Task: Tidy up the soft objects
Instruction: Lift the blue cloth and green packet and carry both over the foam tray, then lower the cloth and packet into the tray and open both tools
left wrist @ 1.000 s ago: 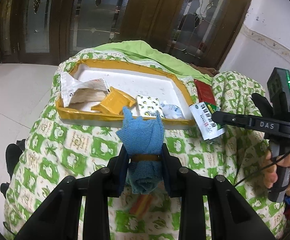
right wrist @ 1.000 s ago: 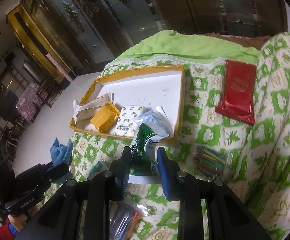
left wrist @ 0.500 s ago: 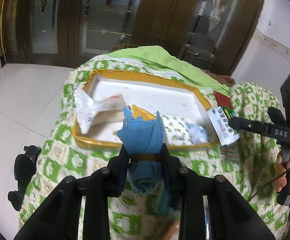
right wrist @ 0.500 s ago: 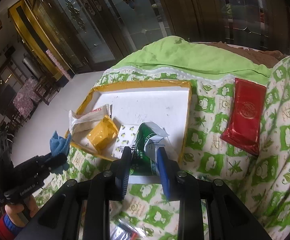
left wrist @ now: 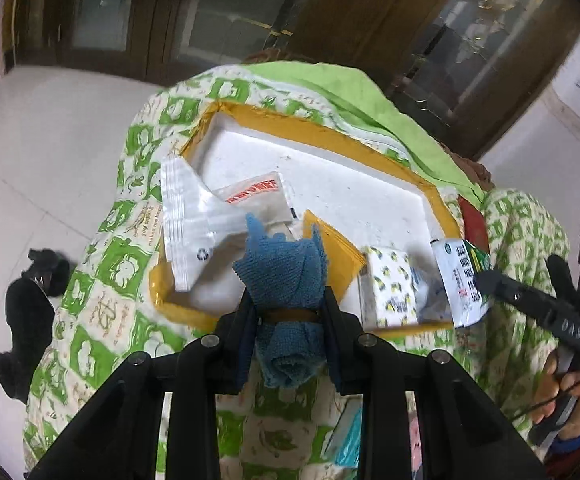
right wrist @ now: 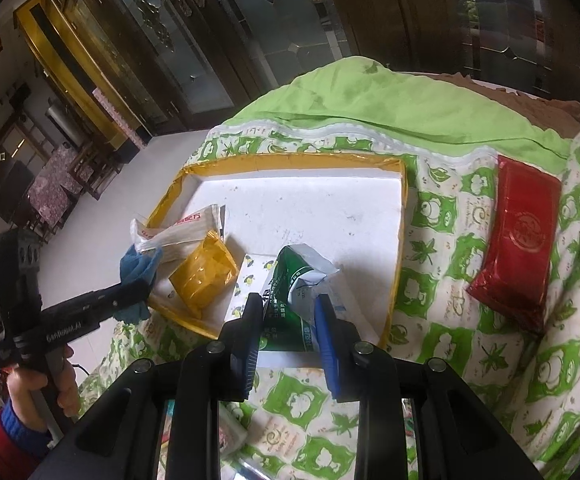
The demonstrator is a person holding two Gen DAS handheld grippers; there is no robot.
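Observation:
My left gripper (left wrist: 289,300) is shut on a rolled blue cloth (left wrist: 285,276) and holds it over the near left rim of the yellow-edged white tray (left wrist: 330,184). It also shows in the right wrist view (right wrist: 139,270). My right gripper (right wrist: 290,304) is shut on a green and white packet (right wrist: 294,284) above the tray's near right part (right wrist: 322,208). The packet shows in the left wrist view (left wrist: 460,280). In the tray lie a white sachet bag (left wrist: 209,224), a yellow pouch (right wrist: 201,270) and a patterned tissue pack (left wrist: 392,288).
The tray rests on a green and white patterned quilt (right wrist: 450,320). A red packet (right wrist: 518,248) lies on the quilt to the tray's right. Small packets lie on the quilt near me (left wrist: 346,432). Dark glass doors and a white floor are beyond.
Both grippers have moved forward and over the tray with their loads. The blue cloth now hangs over the tray's near left rim, the green packet over its near right part.

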